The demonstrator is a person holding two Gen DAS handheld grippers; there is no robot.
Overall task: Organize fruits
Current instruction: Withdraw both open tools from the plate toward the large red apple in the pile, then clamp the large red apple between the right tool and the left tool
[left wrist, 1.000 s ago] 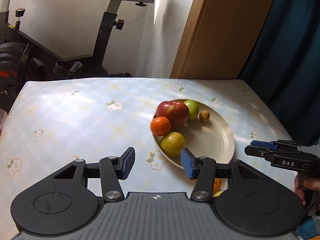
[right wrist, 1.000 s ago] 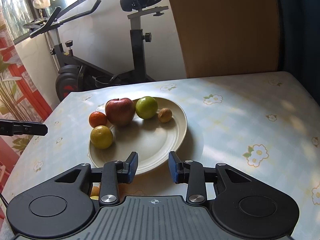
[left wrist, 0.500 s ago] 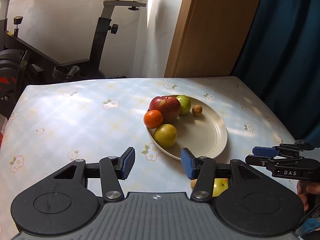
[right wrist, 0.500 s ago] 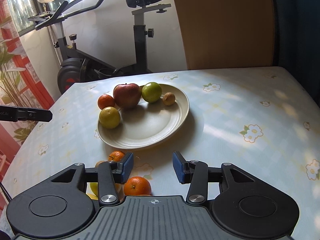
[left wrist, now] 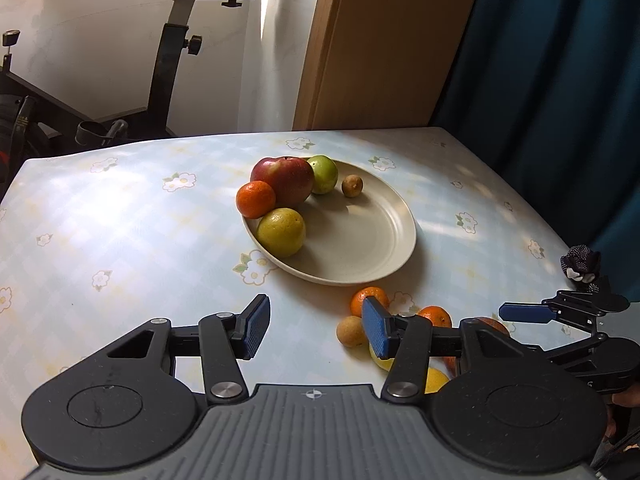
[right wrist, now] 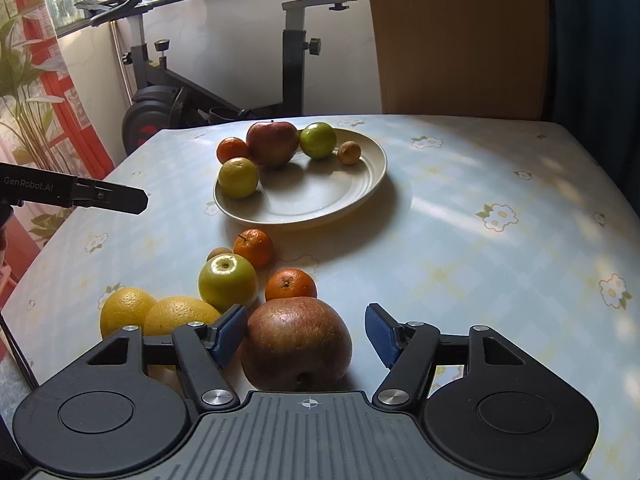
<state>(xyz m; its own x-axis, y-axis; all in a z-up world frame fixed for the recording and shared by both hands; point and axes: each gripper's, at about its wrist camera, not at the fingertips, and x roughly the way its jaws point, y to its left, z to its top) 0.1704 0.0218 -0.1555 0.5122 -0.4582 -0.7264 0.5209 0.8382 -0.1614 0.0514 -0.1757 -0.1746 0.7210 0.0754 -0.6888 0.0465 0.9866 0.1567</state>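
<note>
Right tool (right wrist: 306,334) first: your jaws are opening, and the big red-brown apple (right wrist: 296,342) sits between them on the surface (right wrist: 480,264), no pad pressing on it yet. Left tool (left wrist: 316,326) stands at a middling gap with nothing in it, hovering over bare cloth.

Plate (right wrist: 320,200) lies beyond, near the far edge, half filled: red apple (right wrist: 273,143), green fruit (right wrist: 318,140), yellow citrus (right wrist: 238,178), small orange (right wrist: 232,150), tiny brown fruit (right wrist: 349,152). Near half of it is free.

Loose pile, between plate and tools: two yellow citrus (right wrist: 160,316), green apple (right wrist: 228,282), two mandarins (right wrist: 272,266), small brown fruit (right wrist: 218,254).

Handling, my read: that apple looks heavy, firm, smooth-skinned, likely to slip or roll. Take it across its widest girth, pads level. Mandarins are softer; squeeze lightly.
</note>
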